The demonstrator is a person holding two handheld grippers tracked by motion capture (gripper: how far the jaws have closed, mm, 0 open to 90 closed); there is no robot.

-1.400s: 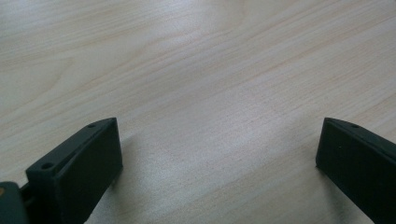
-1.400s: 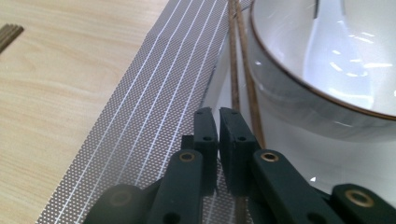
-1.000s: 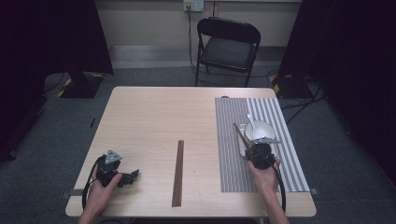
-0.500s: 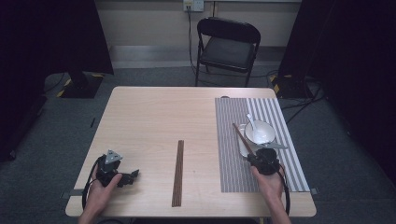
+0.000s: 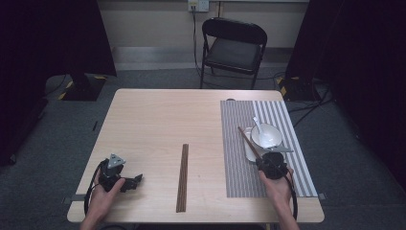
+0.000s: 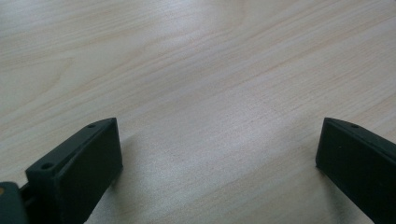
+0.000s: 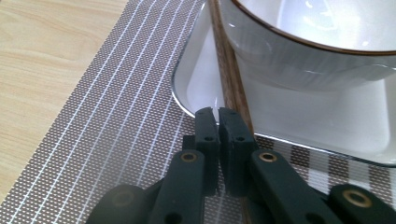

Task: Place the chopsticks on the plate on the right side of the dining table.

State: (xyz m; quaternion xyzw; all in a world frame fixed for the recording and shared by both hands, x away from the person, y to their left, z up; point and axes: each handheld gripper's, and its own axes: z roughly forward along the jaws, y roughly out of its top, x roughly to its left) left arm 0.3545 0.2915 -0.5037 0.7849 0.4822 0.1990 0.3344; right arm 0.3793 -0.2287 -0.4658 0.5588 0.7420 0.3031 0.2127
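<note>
Right gripper view: right gripper (image 7: 218, 114) jaws pressed together beside brown chopsticks (image 7: 229, 70) leaning on white dish (image 7: 205, 79).
Left gripper (image 6: 217, 154): jaws spread over bare table (image 6: 196, 70).

The right gripper (image 5: 266, 159) now sits nearer the table's (image 5: 158, 120) front edge than a second ago, drawn back from the white bowl (image 5: 266, 135) to the plate's (image 7: 299, 121) near rim, jaws closed beside the chopstick (image 5: 249, 142).

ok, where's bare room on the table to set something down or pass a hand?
Free: the wood between the left gripper and the chopstick pair; the whole far-left tabletop; the striped placemat's far end and near-left strip. Crowded: mid-right mat, where bowl, square dish, lone chopstick and right gripper bunch.
</note>
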